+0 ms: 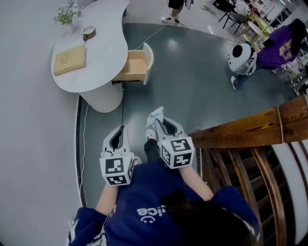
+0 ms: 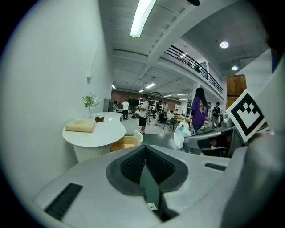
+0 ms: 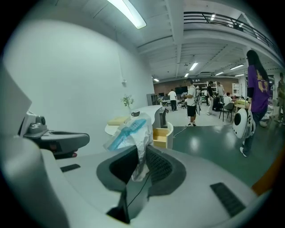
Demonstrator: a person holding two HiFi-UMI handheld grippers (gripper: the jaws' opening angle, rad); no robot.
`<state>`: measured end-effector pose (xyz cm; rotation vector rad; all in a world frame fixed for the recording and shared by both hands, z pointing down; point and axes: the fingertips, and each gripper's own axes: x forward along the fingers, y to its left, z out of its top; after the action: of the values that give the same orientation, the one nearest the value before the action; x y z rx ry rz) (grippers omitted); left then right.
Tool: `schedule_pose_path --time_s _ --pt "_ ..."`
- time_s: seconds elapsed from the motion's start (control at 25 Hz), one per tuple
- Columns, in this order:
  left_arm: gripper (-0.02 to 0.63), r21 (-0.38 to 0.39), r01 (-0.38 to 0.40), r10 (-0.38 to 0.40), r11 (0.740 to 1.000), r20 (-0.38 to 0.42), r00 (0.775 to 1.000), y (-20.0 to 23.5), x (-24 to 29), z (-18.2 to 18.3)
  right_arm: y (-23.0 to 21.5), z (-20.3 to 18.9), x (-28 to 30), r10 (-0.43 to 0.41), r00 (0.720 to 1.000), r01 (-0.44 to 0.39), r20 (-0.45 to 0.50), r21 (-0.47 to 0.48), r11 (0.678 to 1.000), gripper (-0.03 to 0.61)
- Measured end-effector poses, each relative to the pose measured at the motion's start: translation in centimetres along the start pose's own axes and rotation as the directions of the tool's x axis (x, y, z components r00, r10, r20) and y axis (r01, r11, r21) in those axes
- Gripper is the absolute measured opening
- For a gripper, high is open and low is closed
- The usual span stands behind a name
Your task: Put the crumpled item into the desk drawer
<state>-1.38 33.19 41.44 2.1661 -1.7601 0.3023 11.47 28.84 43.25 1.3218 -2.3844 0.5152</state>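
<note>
Right gripper view: right gripper (image 3: pixel 141 161) clamped on crumpled item (image 3: pixel 130 130). Item's lower tail is pinched btwn the 2 pads; the rest bunches up above the tips.
Crumpled item: 1 pc. Thin whitish see-through film, heavily creased, w/ a light-blue patch. Held in the air over the floor, well apart from the drawer.
Left gripper: left gripper (image 2: pixel 145 165) has its jaws closed together, nothing btwn them.
Gripper build: 2 units, side by side in head view. Smooth light-grey shells, dark pads (image 2: pixel 130 167) w/ fine grid texture, 1 black-and-white marker cube each.
Desk: 1. desk (image 1: pixel 103 43) is white and smooth, w/ a rounded bean-shaped top on a curved white base.
Drawer: 1. drawer (image 1: pixel 136 67) is pulled out at the desk's side. Pale wood inside, curved white front.
On desk: 3 things. Flat tan rectangular slab (image 1: pixel 70 59), small round dish (image 1: pixel 88 32), small leafy plant (image 1: pixel 67 12) at the far end.
Floor: floor (image 1: pixel 192 72) is dark green and glossy. 1 thin dark cable (image 1: pixel 122 103) runs over it from under the drawer.
Railing: 1. railing (image 1: pixel 250 127) is brown wood, top rail w/ slats, just right of the right gripper.
</note>
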Motion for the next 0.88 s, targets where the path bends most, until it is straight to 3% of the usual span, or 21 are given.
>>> schedule_pose_path --time_s 0.28,0.88 --pt "0.005 -0.062 -0.037 0.036 0.997 -0.019 0.999 1.0 4.7 1.7 -3.1 2.2 4.4 0.023 0.999 -0.023 -0.031 0.006 1.000 0.069" --pt "0.005 -0.056 -0.109 0.107 0.992 -0.039 0.993 0.0 16.2 5.6 -11.5 7.1 13.0 0.101 0.993 -0.101 -0.060 0.006 0.995 0.069"
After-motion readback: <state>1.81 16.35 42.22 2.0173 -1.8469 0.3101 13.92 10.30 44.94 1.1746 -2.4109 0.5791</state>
